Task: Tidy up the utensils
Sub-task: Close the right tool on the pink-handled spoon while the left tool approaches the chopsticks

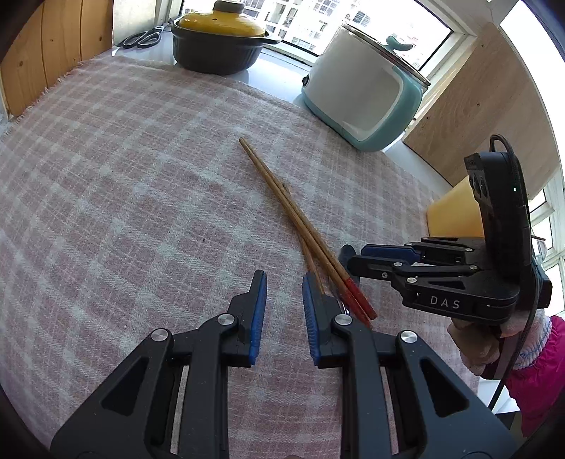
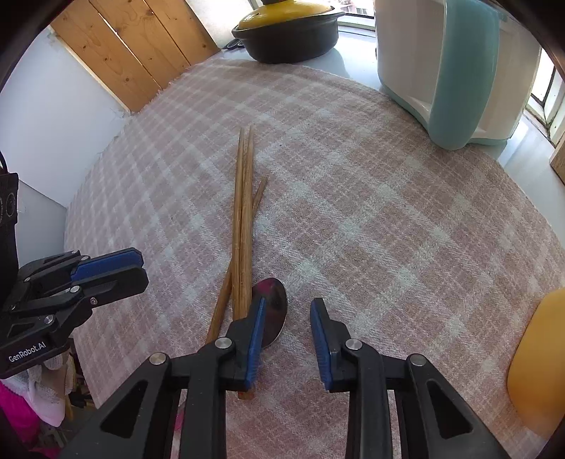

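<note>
Together, slender wooden chopsticks and a glossy oval spoon lie on woven plaid cloth.

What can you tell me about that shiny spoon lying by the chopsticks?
Only the spoon bowl shows clearly: polished, mirror-like metal, oval, lying flat on the pink plaid cloth. It sits right beside the near ends of the wooden chopsticks, seemingly touching them. The left pad of the right gripper covers part of it; the jaws stand open, not gripping it. Its handle is hidden.

Bright daylight from rear windows, blown-out glare; sharp focus; strong fisheye bending, dark corners.
</note>
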Demonstrator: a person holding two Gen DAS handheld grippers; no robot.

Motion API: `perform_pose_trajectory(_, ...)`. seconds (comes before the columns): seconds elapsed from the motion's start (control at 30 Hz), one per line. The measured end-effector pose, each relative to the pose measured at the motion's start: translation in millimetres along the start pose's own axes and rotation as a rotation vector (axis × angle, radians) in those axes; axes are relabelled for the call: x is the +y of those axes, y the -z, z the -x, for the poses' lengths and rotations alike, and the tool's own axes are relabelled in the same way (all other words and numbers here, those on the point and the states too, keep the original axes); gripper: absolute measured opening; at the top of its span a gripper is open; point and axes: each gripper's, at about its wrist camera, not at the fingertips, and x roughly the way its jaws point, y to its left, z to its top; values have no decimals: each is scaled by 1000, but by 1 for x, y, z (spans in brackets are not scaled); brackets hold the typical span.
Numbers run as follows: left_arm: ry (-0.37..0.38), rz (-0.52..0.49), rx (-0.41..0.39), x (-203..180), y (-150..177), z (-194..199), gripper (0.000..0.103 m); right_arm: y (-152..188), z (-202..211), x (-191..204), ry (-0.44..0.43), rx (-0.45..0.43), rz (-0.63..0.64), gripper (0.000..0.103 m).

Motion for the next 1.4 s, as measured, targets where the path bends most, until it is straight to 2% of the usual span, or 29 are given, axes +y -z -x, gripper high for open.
perform_pose_trajectory(0.07,5,22,8,1,-12,-8,21,0,0,-1,-2,1,2,27)
perform_pose_trajectory(0.17,6,47,18,-1,-31,-23,34,1,0,-2,-6,2,0,27)
perform_pose_trajectory(0.33,-47,28,55,-14,-54,-52,34,3,6,-6,-11,-7,-3,27)
perform_pose_trajectory(0.5,-127,-53,75,-29,-60,-70,34,3,12,-9,-19,-22,-7,27)
perform_pose_trajectory(0.8,-152,-115,68,-24,-54,-76,34,8,9,-12,-29,-12,-16,27)
perform_pose_trajectory(0.93,-174,-144,65,-18,-52,-71,25,9,7,-10,-35,-7,-13,27)
perform_pose_trajectory(1.17,-157,-223,78,-10,-41,-58,12,10,4,-2,-46,5,2,27)
perform_pose_trajectory(1.4,-143,-250,91,4,-35,-46,9,12,0,0,-39,17,-1,28)
